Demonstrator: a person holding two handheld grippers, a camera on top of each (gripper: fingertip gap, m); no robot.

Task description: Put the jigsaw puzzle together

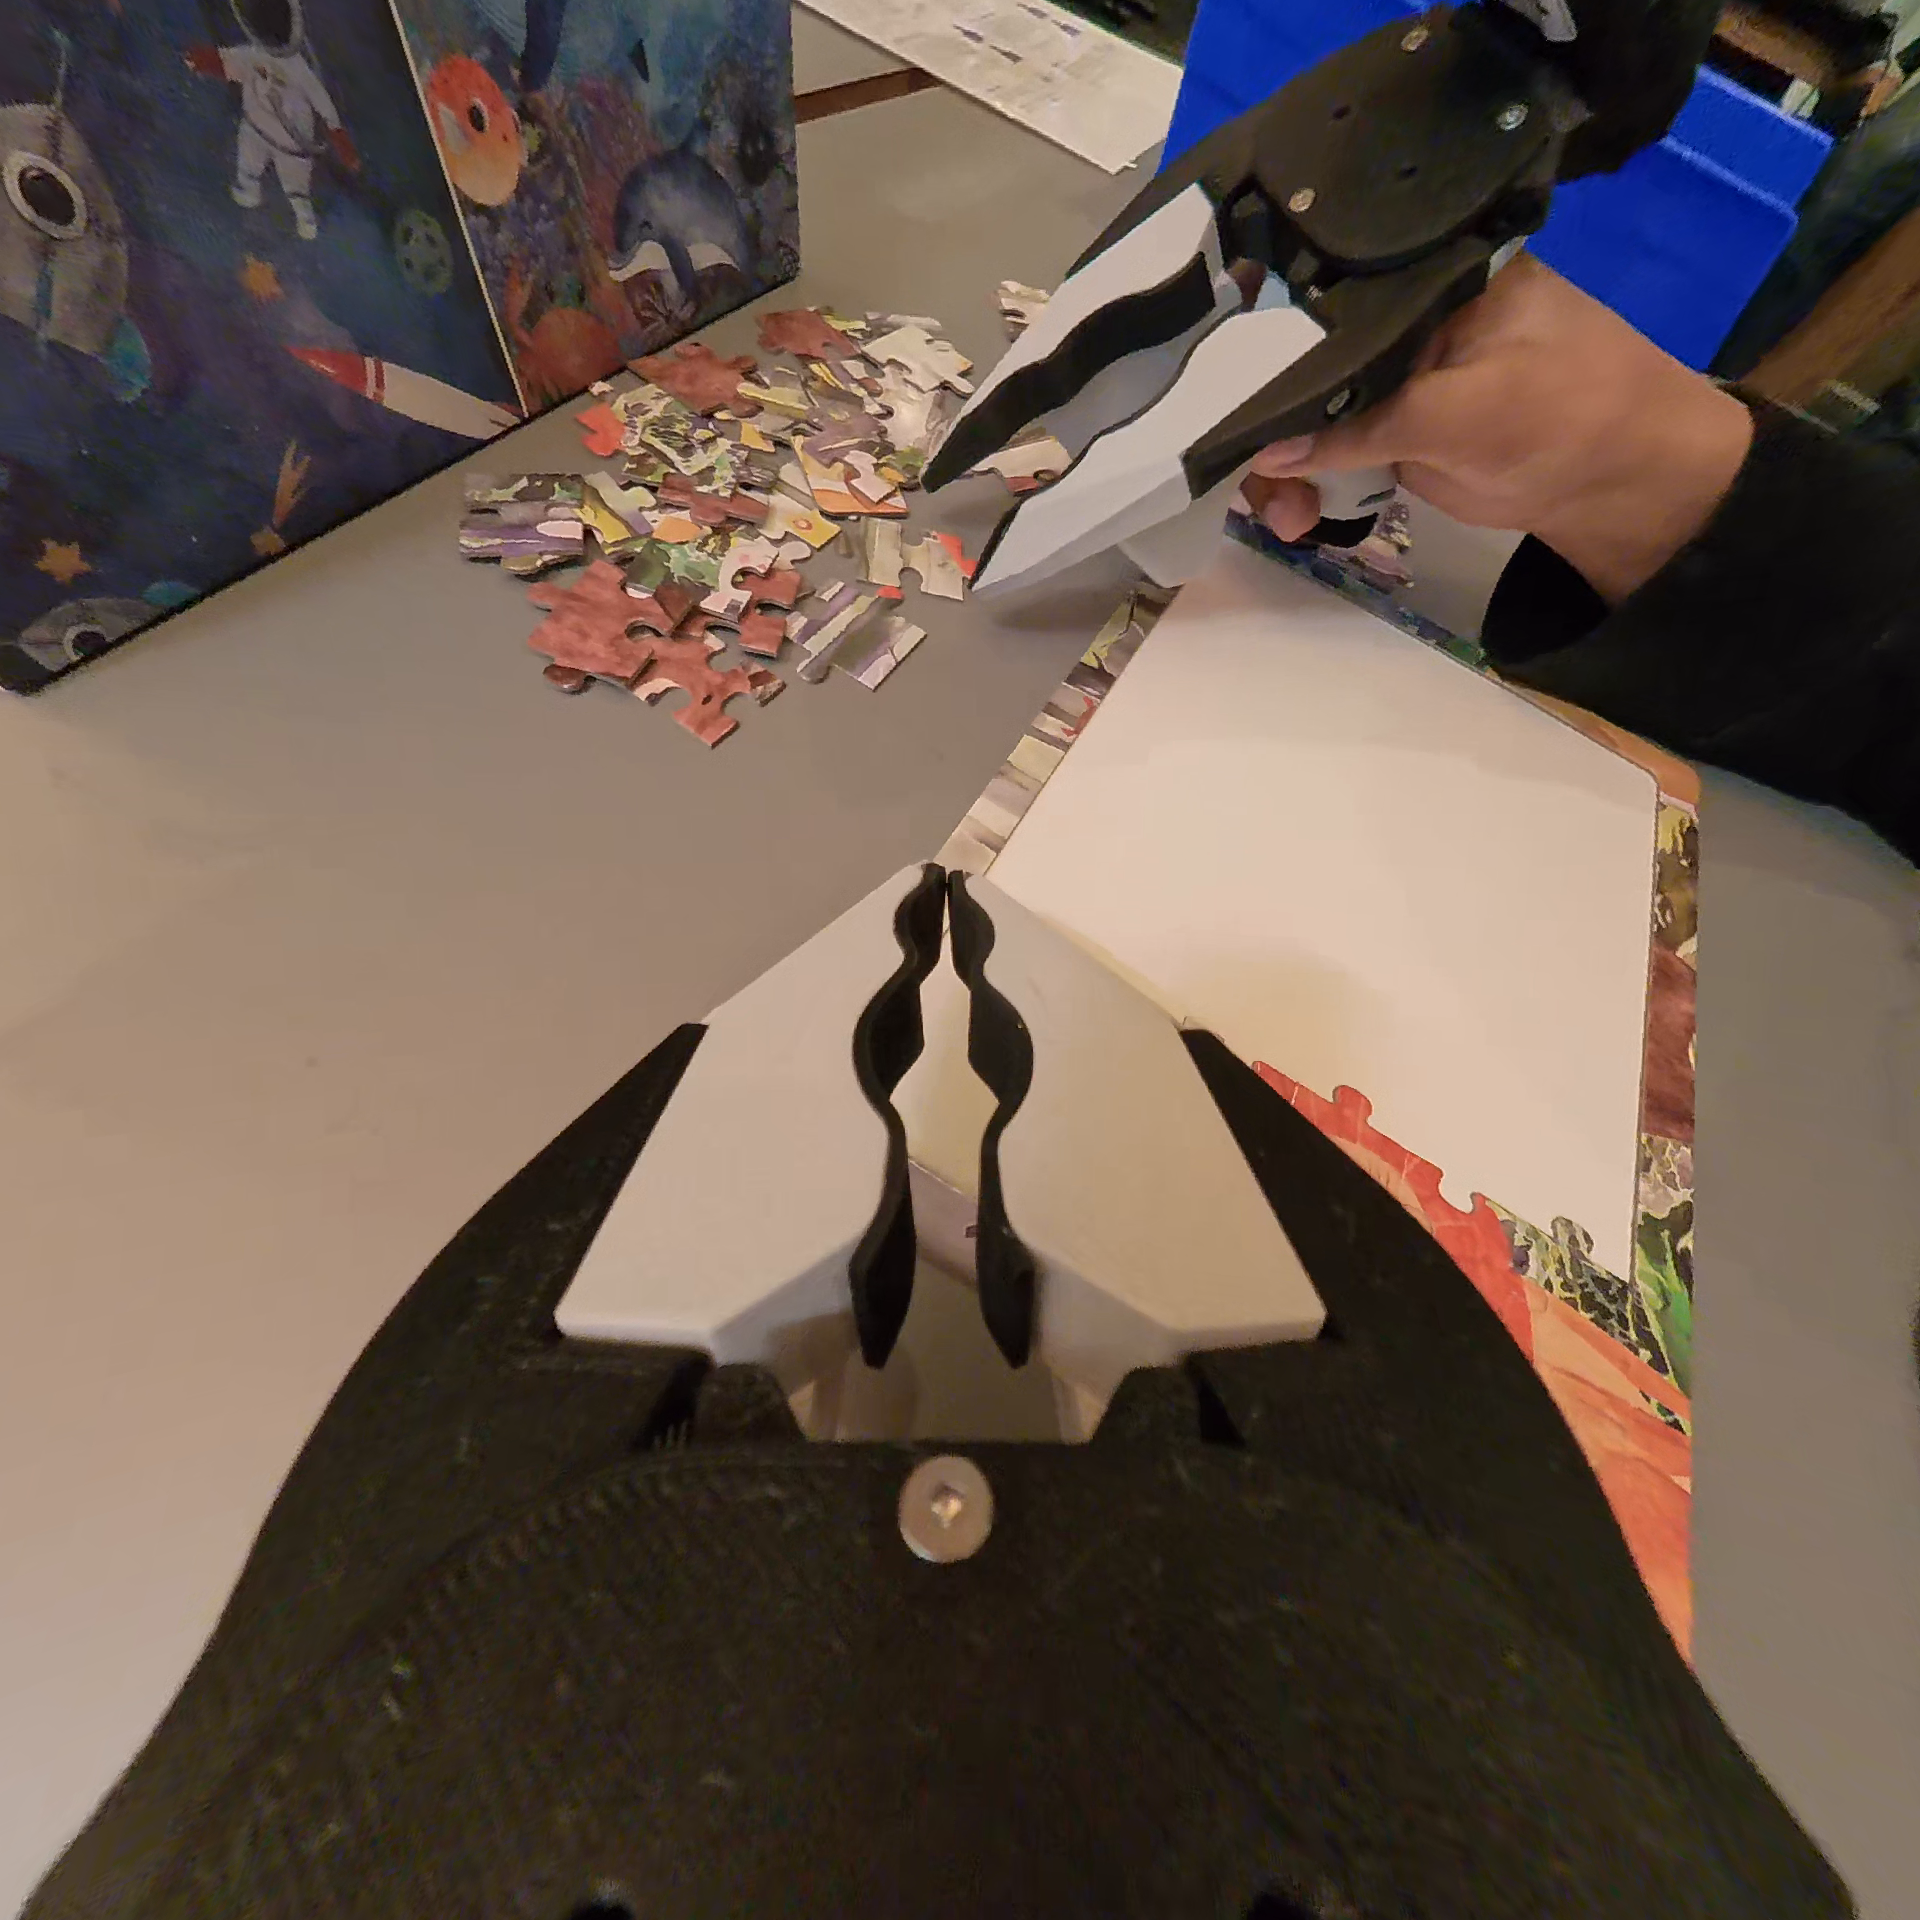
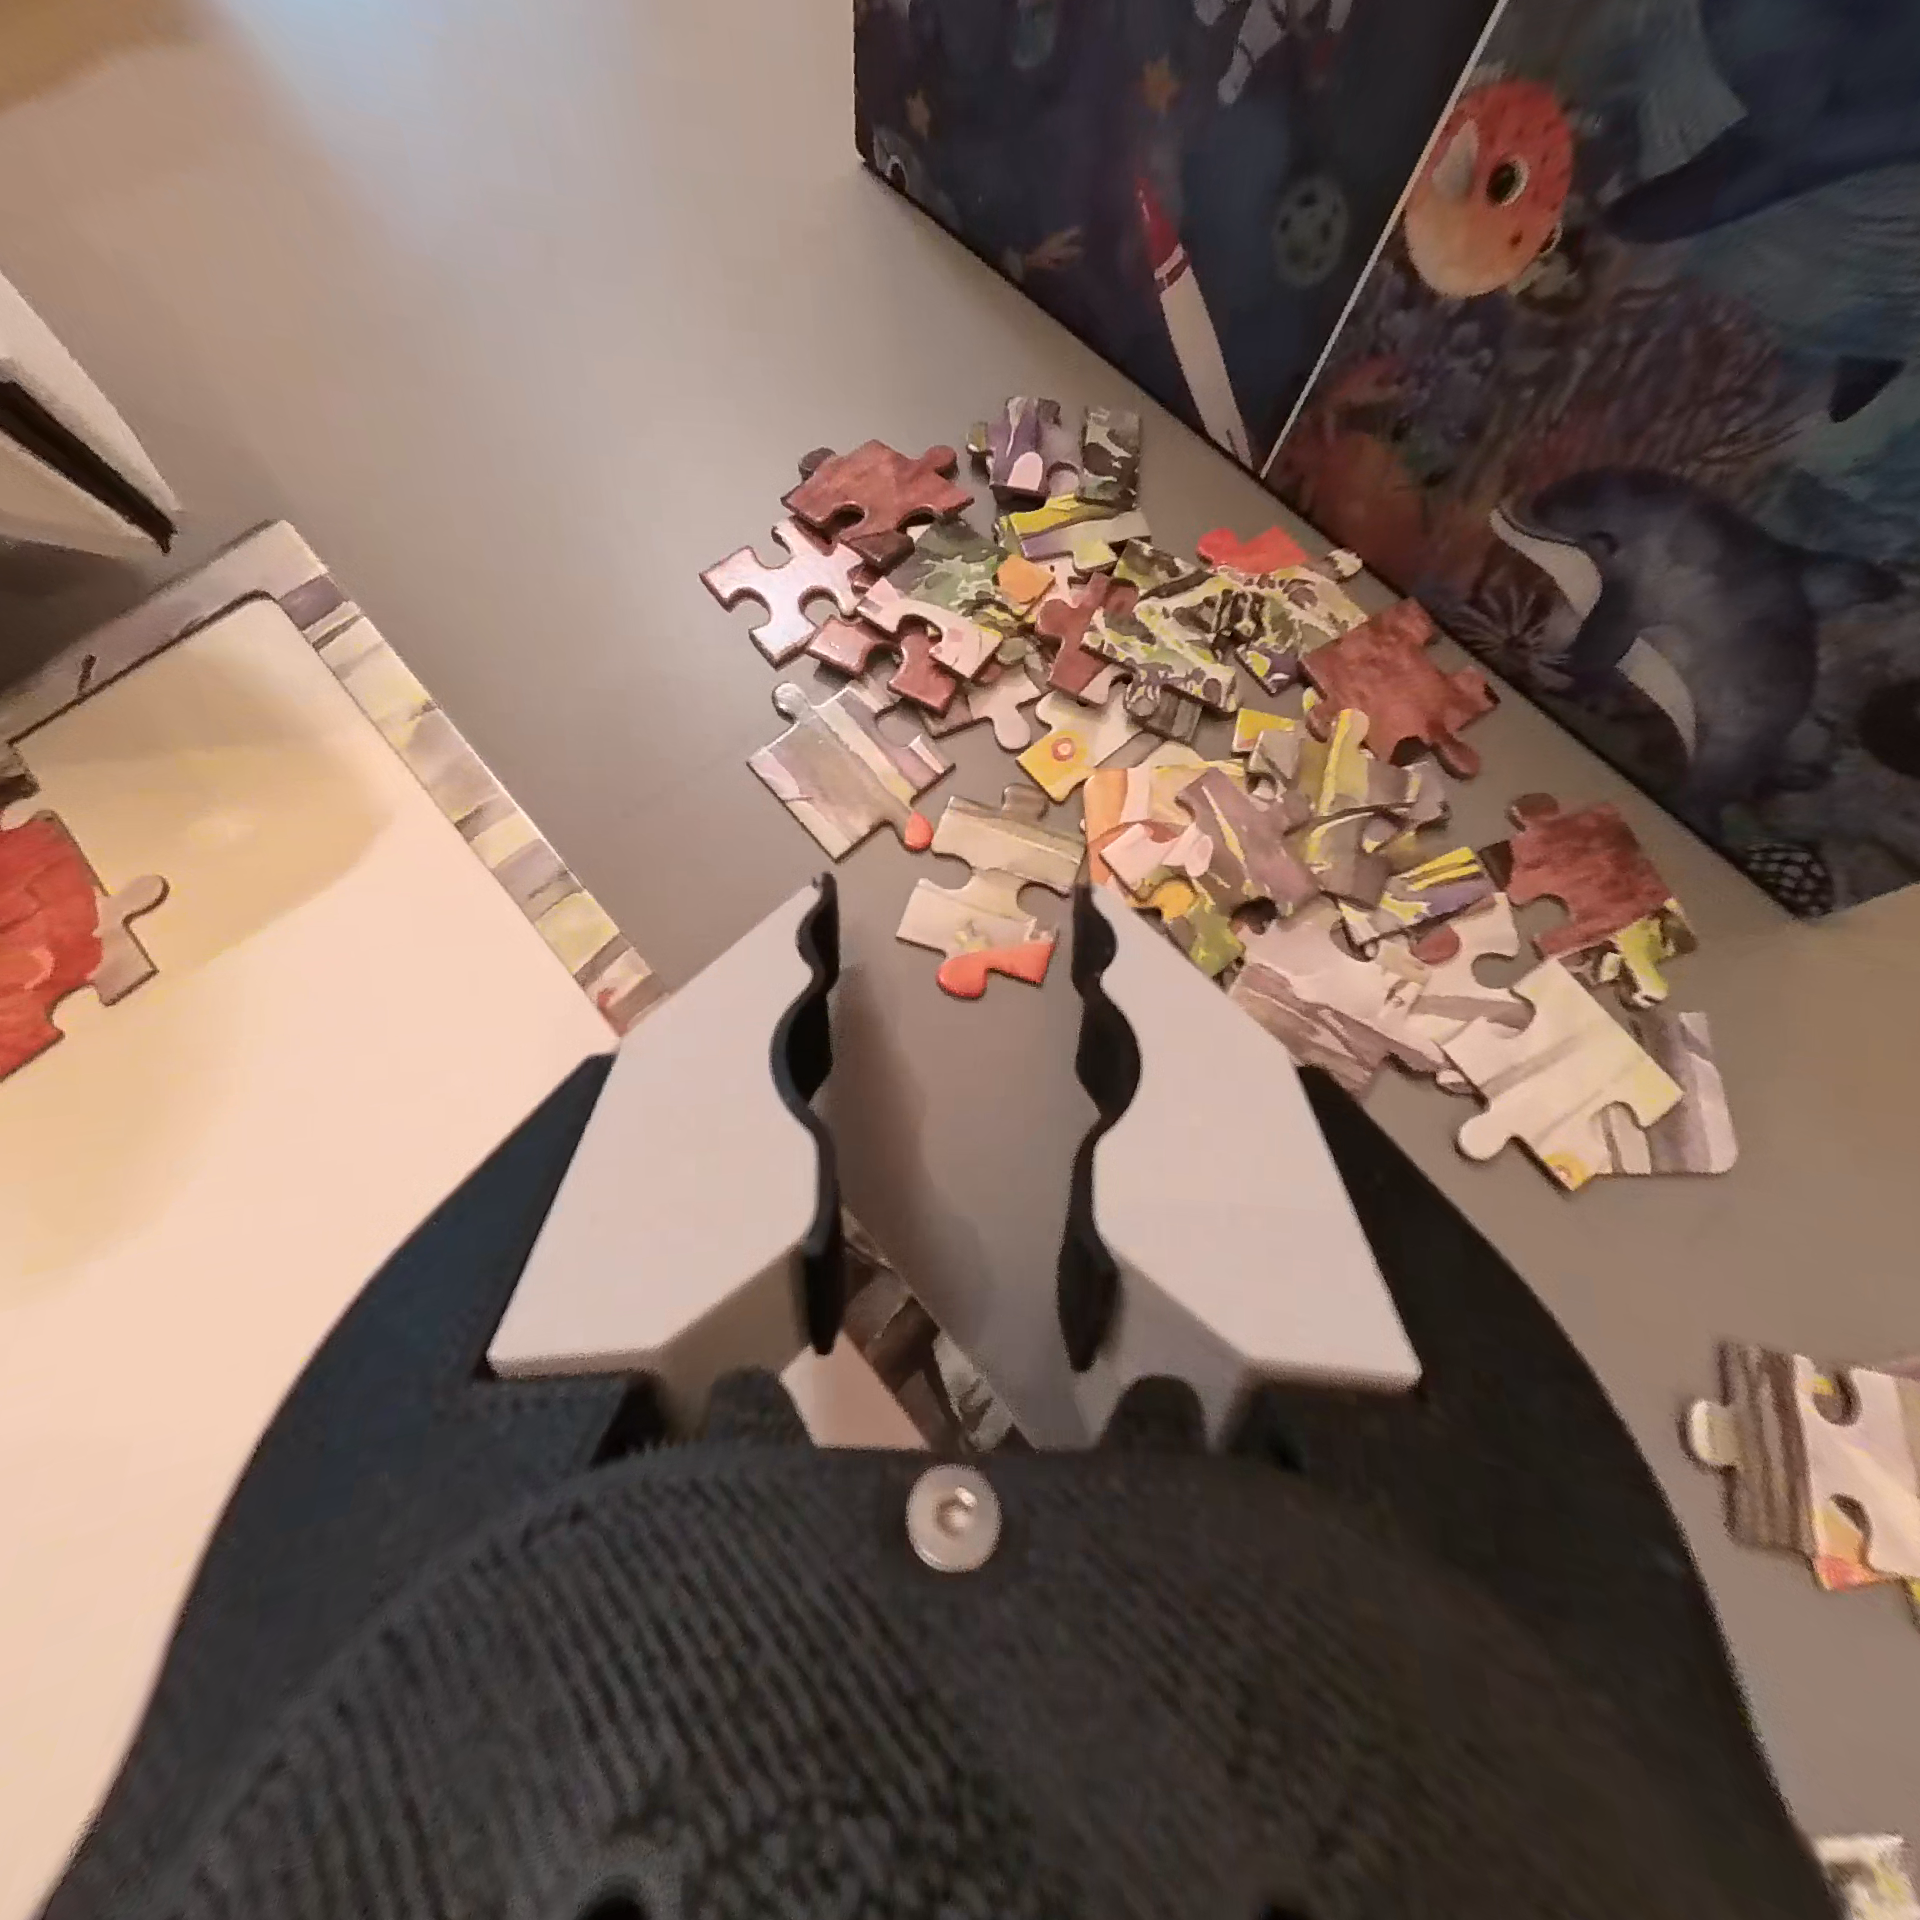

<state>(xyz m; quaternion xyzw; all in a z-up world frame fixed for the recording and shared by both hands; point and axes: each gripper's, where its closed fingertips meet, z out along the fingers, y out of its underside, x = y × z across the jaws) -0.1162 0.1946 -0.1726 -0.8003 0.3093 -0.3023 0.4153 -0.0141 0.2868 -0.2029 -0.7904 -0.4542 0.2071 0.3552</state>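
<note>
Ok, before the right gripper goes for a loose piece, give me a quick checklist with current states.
1. Right gripper open: ok.
2. Right gripper empty: ok.
3. Target, the grey piece with an orange edge, lies flat just ahead of the tips, apart from the pile: ok.
4. Left gripper shut and out of the way, at the puzzle tray edge: ok.
5. Tray has free space: ok.
6. Where this piece fits: cannot tell.
</note>
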